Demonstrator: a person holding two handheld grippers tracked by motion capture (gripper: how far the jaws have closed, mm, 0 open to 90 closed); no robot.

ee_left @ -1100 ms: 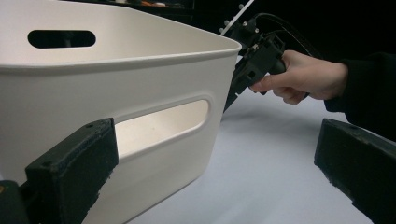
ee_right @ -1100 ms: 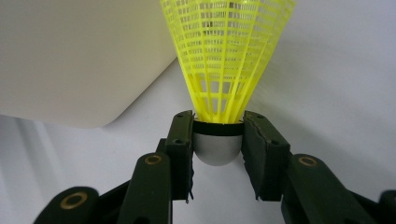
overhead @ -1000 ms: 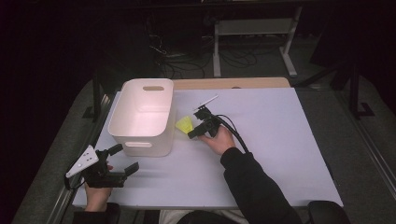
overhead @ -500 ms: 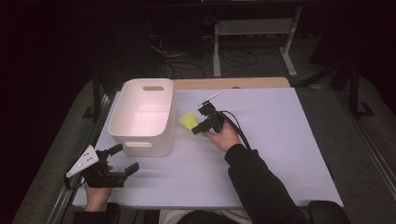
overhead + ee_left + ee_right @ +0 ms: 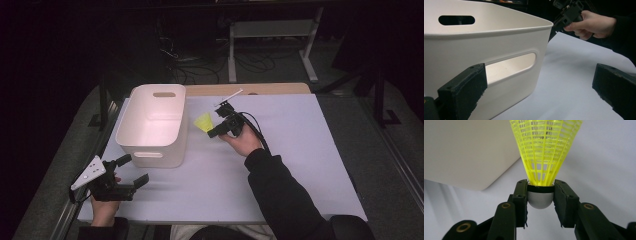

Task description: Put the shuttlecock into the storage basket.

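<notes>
Near me, my left gripper (image 5: 131, 176) rests low on the counter (image 5: 300, 150), jaws wide open w/ nothing between, just beside the white bin (image 5: 152, 125). Farther out, my right gripper (image 5: 540, 192) has its jaws closed on the grey cap of the yellow shuttlecock (image 5: 545, 152), lifted off the counter right next to the bin wall. Risk, I think: the cap is round & smooth, so it can slip or rotate out. Also the skirt can hit the rim.

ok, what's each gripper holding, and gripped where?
Right gripper clamps the yellow shuttlecock by its rounded grey base, skirt pointing away. Left gripper holds nothing; open beside the white bin.
</notes>
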